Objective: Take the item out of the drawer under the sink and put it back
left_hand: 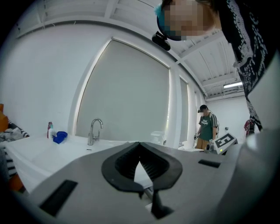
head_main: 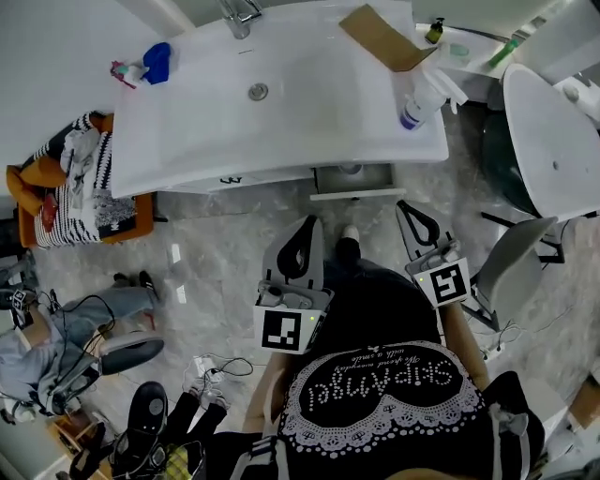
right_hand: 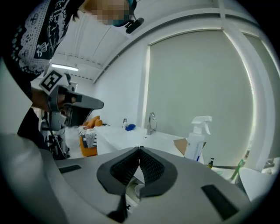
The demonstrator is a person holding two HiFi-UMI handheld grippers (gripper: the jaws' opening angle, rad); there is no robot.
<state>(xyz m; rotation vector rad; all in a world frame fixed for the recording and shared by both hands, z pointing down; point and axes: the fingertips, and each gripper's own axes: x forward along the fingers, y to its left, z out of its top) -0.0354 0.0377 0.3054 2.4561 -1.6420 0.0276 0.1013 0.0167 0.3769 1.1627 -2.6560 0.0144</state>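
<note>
- White sink [head_main: 281, 122] with a faucet [head_main: 240, 14] fills the upper part of the head view. A spray bottle [head_main: 420, 101] and a piece of cardboard [head_main: 382, 36] rest at its right end. Grey stone-look floor [head_main: 216, 253] lies below.
- Drawer [head_main: 354, 193] under the right part of the sink stands pulled out part way.
- A small round white container [head_main: 350, 170] lies inside the open drawer. It looks like a cup, and this is judged to be the task's item.
- Left gripper [head_main: 307, 228]: jaws together at the tips, nothing between them. The left gripper view confirms it.
- Right gripper [head_main: 405, 208]: jaws together, nothing clamped. The right gripper view shows the container low through the gap behind the closed tips, not touched.
- Position: both grippers are held over the floor in front of the drawer. The right one is nearer to it, and both are apart from the container.
- Progress, as a judgement: the drawer is open and the item sits inside with neither gripper holding it. These views do not settle whether this is the stage before removal or after return.
- Remaining at the least: close the drawer. If removal is not done, spread the jaws, grasp the container, lift it out and replace it.
</note>
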